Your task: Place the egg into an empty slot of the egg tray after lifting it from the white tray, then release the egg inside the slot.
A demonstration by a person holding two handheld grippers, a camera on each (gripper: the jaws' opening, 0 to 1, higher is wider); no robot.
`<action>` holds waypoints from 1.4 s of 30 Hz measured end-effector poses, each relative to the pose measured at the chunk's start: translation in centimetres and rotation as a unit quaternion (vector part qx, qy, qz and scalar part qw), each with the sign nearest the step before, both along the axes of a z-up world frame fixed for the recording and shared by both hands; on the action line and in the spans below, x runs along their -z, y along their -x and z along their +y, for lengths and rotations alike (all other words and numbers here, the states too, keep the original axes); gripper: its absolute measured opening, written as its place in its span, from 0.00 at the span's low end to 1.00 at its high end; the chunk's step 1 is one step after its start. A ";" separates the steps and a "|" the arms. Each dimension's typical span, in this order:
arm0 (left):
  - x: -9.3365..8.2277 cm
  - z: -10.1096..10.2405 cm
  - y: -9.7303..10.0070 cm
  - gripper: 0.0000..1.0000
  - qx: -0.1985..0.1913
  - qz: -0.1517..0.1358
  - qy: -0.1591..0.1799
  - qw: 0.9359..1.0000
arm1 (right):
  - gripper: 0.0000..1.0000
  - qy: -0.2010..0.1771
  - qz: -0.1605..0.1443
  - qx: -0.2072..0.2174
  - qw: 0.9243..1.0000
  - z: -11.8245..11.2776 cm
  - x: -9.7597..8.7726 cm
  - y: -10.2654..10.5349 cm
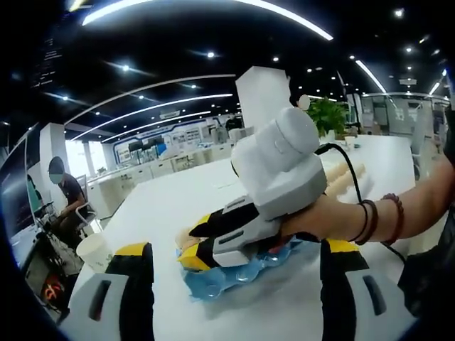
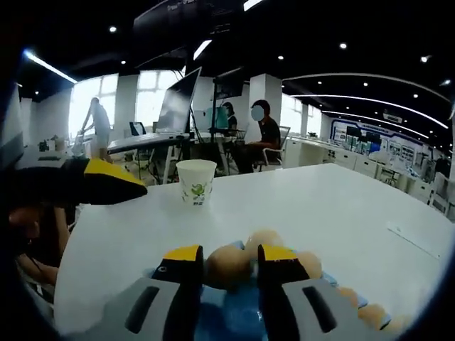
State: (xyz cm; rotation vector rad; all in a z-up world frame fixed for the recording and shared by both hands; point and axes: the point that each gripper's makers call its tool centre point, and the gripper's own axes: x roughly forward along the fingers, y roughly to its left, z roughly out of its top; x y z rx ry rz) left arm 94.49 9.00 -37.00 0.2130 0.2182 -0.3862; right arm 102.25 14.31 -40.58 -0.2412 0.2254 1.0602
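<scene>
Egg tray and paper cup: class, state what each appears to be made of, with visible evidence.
Egg tray: apparently thin, clear blue-tinted plastic; it looks glossy, with moulded rounded bumps. Paper cup: probably paper; matte white, with a rolled rim and a green print. Neither is certain from looks alone.

Right tongs [image 2: 227, 264] grip an egg [image 2: 226, 266] over the blue egg tray [image 2: 231, 316].

You have a white paper cup [image 2: 195, 180] standing on the white table [image 2: 341, 206], well apart from your work. Beyond it people sit at desks; a potted plant [image 1: 328, 115] stands at the table's far end.
</scene>
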 end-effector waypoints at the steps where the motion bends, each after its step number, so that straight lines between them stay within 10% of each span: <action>1: 0.0 0.0 0.0 1.00 0.000 0.000 -0.002 1.000 | 0.35 0.001 -0.002 0.003 1.000 -0.3 -0.1 -0.1; 20: -0.5 -2.1 -0.2 1.00 0.025 -0.008 0.000 1.000 | 0.49 -0.043 -0.017 0.090 0.995 -7.6 -3.5 -2.0; 42: -0.5 -3.4 -0.1 1.00 0.040 -0.008 0.004 0.999 | 0.66 -0.015 0.007 0.120 0.993 -12.0 -1.9 -1.6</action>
